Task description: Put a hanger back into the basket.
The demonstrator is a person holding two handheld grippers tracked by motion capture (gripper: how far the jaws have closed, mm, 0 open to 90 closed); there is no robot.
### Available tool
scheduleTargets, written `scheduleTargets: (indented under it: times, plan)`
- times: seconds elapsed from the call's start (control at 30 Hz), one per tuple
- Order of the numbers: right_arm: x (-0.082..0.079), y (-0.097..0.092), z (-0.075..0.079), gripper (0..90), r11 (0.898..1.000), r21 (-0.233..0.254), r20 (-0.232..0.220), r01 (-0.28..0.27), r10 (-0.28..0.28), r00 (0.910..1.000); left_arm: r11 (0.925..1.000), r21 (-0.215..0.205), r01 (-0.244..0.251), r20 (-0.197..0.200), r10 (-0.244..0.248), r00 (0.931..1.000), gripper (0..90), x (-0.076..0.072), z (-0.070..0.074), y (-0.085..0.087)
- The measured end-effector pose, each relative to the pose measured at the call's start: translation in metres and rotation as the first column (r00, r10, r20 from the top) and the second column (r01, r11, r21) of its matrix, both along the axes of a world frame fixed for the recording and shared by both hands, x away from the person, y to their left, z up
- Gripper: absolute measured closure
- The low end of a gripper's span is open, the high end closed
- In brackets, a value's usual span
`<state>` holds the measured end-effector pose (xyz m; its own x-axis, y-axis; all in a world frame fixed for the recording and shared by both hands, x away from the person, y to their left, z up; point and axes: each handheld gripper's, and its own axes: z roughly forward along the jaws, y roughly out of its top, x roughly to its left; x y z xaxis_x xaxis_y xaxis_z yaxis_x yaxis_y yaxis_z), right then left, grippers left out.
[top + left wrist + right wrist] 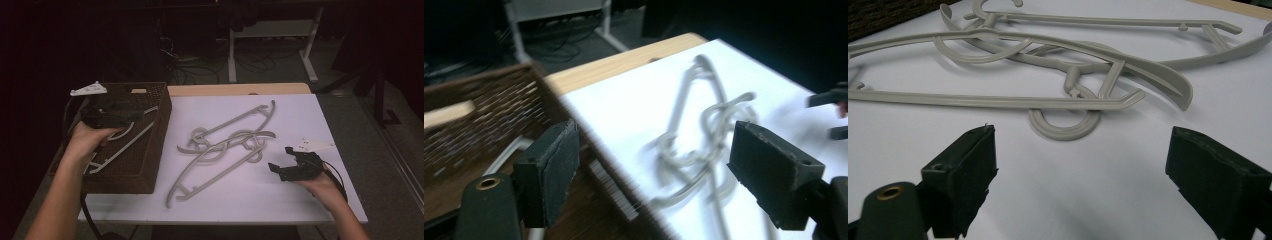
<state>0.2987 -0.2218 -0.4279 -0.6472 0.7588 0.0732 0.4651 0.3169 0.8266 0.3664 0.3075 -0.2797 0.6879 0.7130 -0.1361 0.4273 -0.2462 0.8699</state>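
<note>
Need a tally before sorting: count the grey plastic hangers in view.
4, perhaps more hidden: one grey plastic hanger in the brown woven basket, three tangled hangers on the white table.

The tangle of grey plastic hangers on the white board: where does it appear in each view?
High view: tangle of grey plastic hangers at centre, right of the brown woven basket.
Left gripper view: blurred, centre-right.
Right gripper view: across the top.
Shared landmark: the white board.

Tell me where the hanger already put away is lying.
In the high view, a grey hanger lies inside the brown woven basket at the table's left side, just under the open left gripper.
</note>
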Motion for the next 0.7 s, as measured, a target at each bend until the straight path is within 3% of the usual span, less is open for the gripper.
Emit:
scheduleTargets:
  times: [0.17, 0.37, 0.47, 0.5, 0.7]
  plan:
    - [0.003, 0.002, 0.002, 12.1, 1.0, 0.005, 0.001, 0.001, -0.001, 1.0, 0.9968, -0.007, 0.079, 0.018, -0.079, 0.9967, 19.5, -0.007, 0.0, -0.039]
    - [0.002, 0.003, 0.002, 12.1, 1.0, 0.001, 0.0, -0.003, 0.003, 1.0, 0.9856, -0.027, 0.167, 0.008, -0.167, 0.986, 19.5, -0.011, -0.017, -0.082]
    - [0.002, 0.003, 0.001, 12.1, 1.0, 0.002, 0.001, -0.005, 0.005, 1.0, 0.984, -0.025, 0.176, 0.005, -0.176, 0.9843, 19.5, -0.012, -0.02, -0.088]
    - [0.001, 0.003, 0.001, 12.1, 1.0, 0.003, 0.004, -0.008, 0.008, 1.0, 0.9784, -0.018, 0.206, 0.001, -0.206, 0.9785, 19.5, -0.016, -0.032, -0.109]
    - [0.002, 0.003, 0.002, 12.2, 1.0, 0.006, 0.007, -0.015, 0.015, 0.9999, 0.9743, -0.017, 0.225, -0.013, -0.225, 0.9743, 19.5, -0.022, -0.054, -0.132]
